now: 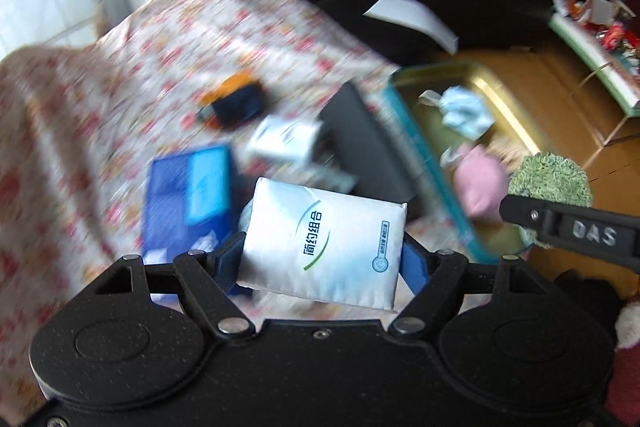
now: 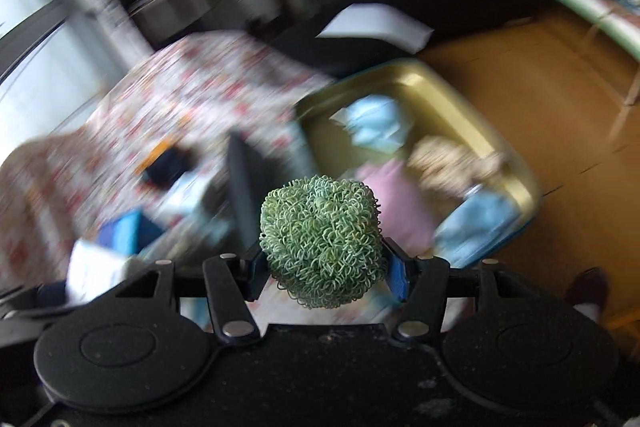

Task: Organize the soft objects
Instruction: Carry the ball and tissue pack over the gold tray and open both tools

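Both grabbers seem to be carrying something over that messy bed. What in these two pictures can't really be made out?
- Left wrist view: small orange and black thing on the flowered cover; motion blur hides what it is.
- Right wrist view: contents of the gold tray are smeared by blur.
- Left wrist view: the tissue pack covers the bedding beneath.

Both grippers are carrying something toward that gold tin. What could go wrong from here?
The tissue pack is pinched only at its lower end in the left gripper, so it might tilt or slip out. The green ball bulges beyond the right gripper and may spring free. The tin already holds soft things, so both drops could crowd or collide.
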Motion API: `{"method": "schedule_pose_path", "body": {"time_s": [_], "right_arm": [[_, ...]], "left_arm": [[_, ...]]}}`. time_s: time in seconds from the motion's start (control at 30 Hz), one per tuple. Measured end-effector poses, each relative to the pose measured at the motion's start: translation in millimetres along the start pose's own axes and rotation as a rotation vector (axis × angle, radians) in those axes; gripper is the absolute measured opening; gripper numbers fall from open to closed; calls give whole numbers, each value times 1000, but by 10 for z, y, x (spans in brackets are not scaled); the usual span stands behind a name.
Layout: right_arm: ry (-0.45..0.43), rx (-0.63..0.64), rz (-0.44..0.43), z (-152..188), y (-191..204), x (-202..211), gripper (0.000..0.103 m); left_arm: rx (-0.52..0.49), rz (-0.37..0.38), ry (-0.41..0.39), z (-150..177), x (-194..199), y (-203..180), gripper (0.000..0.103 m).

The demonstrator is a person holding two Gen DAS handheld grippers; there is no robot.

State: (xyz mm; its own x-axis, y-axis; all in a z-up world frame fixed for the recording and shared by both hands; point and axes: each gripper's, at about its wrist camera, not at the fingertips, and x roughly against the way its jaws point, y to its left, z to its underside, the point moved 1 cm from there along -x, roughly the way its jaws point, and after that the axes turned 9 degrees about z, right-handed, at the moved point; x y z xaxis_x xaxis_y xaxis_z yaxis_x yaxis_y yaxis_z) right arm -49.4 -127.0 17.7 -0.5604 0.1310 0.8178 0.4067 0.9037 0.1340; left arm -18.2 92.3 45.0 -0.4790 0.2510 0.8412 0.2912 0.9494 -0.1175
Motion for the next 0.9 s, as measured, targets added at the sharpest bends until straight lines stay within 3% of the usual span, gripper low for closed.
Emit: {"method": "schedule_pose_path", "body": {"time_s": [0.1,0.33,0.57,0.9], "right_arm": [[-42,-55,80,-266,-169,-87,57],[-85,-172,161,-705,-406,-254,57],[-15,-237,259,-647,-622,-541,57],[17,-196,206,-631,-549,-672,57]], "left_arm": [[-16,23,-26,-214,-131,-171,72],[-39,60,-77,-631,-359,-554,72],[-57,44,-111,-901,-610,-794,73],[-54,12,-36,-1096,-1107,-934,73]]}}
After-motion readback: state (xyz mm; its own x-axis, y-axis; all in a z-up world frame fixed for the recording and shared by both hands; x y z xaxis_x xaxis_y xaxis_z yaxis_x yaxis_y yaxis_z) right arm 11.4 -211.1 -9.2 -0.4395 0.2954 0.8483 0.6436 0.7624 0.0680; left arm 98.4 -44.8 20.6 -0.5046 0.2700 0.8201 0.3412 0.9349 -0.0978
